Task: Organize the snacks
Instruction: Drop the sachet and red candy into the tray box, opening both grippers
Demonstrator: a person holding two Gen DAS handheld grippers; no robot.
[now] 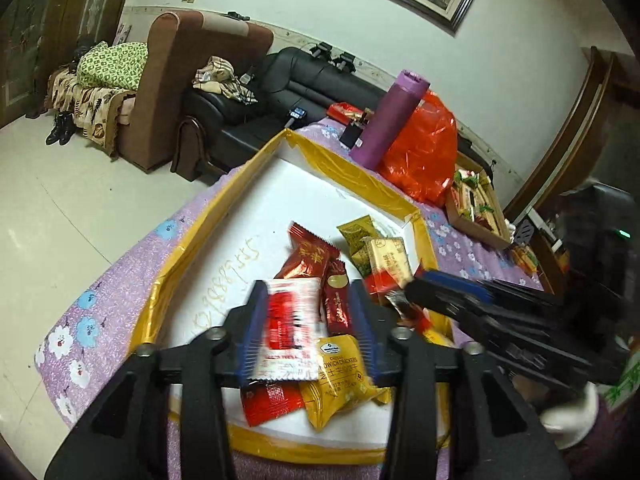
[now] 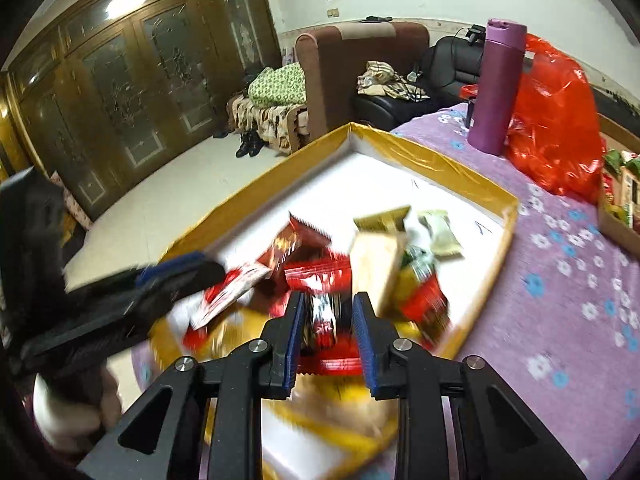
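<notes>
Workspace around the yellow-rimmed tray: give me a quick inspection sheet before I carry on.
Surface: purple floral cloth, partly blurred.
Job's things: snack packets piled in white tray.
Clutter: purple bottle, red plastic bag, brown box of sweets.
Grippers: left gripper open over a red-white packet; right gripper around a dark packet, grip unclear.
Cables: nothing seen.
Surroundings: black sofa, brown armchair, glass-door cabinet.

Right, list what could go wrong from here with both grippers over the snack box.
The blurred white-and-red packet sits between the left gripper jaws with a gap beside it, so it may drop badly. The right gripper grips a dark wrapper that may slip. The two grippers work close together over the box and could collide.
</notes>
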